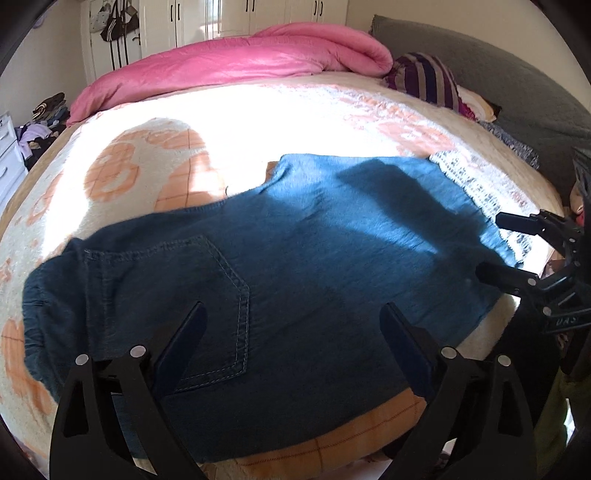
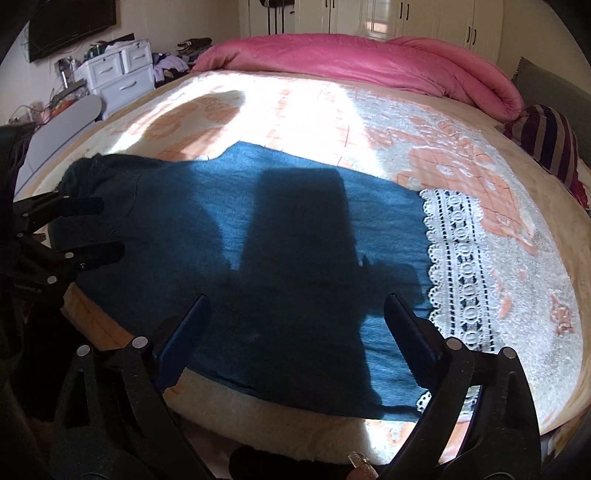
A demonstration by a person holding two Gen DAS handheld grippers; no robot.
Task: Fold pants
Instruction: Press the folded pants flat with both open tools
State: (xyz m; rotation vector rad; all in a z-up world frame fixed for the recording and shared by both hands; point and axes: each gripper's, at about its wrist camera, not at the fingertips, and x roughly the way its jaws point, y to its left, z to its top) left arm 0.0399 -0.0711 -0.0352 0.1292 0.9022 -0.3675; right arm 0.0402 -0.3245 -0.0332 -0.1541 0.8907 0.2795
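Blue denim pants (image 1: 280,258) lie flat across the near edge of a bed (image 1: 258,110) covered by a cream-and-orange blanket, with a pink duvet (image 1: 236,62) bunched at its far side before white wardrobes (image 2: 424,14). Left claw (image 1: 291,325) and right claw (image 2: 297,317) both hover above the pants, jaws apart and holding nothing

Pants (image 1: 295,266), dark blue denim, one pair, laid flat on the bed.
Lying lengthwise along the near edge of the bed, spread smooth in a single long panel. Waistband end gathered and slightly bunched at the left; one stitched patch pocket (image 1: 218,310) facing up beside it. Leg end at the right finished with a white lace hem band (image 2: 458,266) patterned in dark rings. Broad shadows fall across the middle of the fabric.
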